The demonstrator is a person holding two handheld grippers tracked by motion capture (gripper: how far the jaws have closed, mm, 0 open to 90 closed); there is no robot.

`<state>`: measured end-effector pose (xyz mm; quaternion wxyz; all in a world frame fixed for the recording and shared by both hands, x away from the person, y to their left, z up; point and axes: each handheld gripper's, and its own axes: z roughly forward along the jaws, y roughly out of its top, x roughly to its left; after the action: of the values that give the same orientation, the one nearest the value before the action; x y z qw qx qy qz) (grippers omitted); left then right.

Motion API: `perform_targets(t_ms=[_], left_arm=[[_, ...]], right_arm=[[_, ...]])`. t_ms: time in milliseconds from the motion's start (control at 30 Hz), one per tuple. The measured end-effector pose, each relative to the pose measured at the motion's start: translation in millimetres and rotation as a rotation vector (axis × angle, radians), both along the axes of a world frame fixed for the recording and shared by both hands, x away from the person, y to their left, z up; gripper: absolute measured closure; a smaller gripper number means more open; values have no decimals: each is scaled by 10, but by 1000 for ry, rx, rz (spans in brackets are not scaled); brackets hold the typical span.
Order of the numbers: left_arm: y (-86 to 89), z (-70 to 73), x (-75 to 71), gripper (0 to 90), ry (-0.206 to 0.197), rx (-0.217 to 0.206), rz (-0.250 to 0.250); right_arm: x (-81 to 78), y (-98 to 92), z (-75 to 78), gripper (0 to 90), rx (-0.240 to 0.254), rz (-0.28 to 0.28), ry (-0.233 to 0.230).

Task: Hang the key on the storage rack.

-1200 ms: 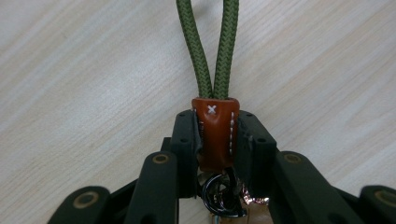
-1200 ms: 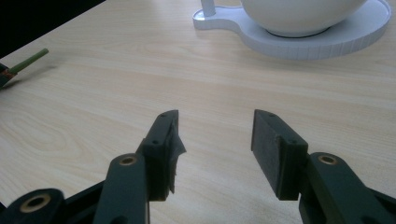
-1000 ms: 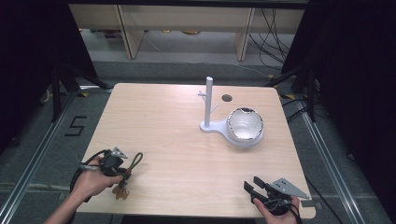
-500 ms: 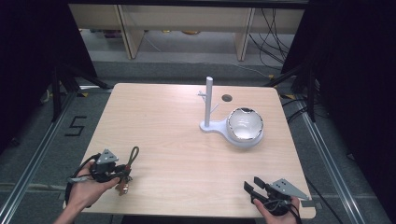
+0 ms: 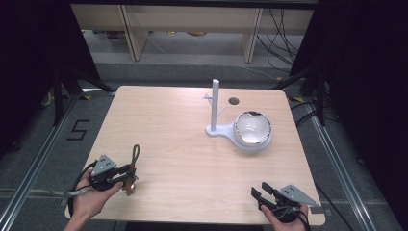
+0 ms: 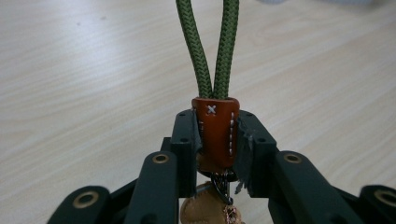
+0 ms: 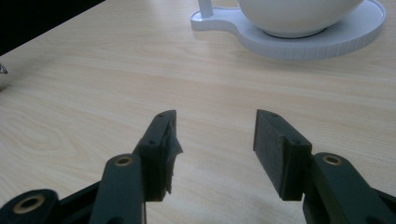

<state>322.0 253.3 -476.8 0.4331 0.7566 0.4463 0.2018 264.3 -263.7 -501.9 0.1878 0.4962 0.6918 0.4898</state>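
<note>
A keychain with a brown leather tab point(image 6: 215, 135) and a green cord loop point(image 6: 210, 46) is clamped between the jaws of my left gripper point(image 6: 215, 140), which is shut on the tab. In the high view that left gripper point(image 5: 126, 174) sits near the table's front left, the green loop point(image 5: 135, 154) pointing away from it. A tan leather piece and a metal ring hang below the tab. My right gripper point(image 5: 260, 196) rests at the front right; its jaws have just been opening, and nothing is between them point(image 7: 215, 140).
A white stand with an upright post point(image 5: 214, 103) and a white bowl point(image 5: 252, 129) on its base sits at the right rear of the wooden table point(image 5: 168, 125). A round hole point(image 5: 234, 101) lies behind it. Shelves and cables stand beyond the far edge.
My left gripper has swung with the keychain, so the green loop now points away across the table. The right gripper's jaws stand a little wider apart.
</note>
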Motion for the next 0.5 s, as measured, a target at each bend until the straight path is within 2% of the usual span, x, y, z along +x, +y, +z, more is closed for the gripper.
perform_targets(t_ms=[33, 67, 100, 233, 300, 367, 400, 433, 500], left_arm=[[12, -6, -14, 705, -13, -18, 11], [12, -6, -14, 705, -13, -18, 11], [8, -10, -23, 705, -13, -23, 19], [12, -12, -36, 705, -54, -48, 34], [9, -10, -31, 705, -71, -61, 34], [0, 1, -31, 705, -89, -75, 39], [-6, 9, -35, 705, -101, -74, 45], [-6, 9, -35, 705, -101, -74, 45], [-11, 18, -29, 705, -113, -82, 39]], right_arm=[[3, -8, -2, 500, -12, -2, -6], [3, -8, -2, 500, -12, -2, -6], [-12, 15, 1, 501, 20, -14, 22], [17, -5, -21, 502, -12, -7, -27], [9, -12, -13, 501, -28, -16, -20], [14, -9, -23, 498, 2, -6, -25], [15, -10, -24, 497, -4, -16, -31], [-10, 11, -12, 496, 29, -31, -6], [-15, 10, -8, 495, 28, -37, -3]])
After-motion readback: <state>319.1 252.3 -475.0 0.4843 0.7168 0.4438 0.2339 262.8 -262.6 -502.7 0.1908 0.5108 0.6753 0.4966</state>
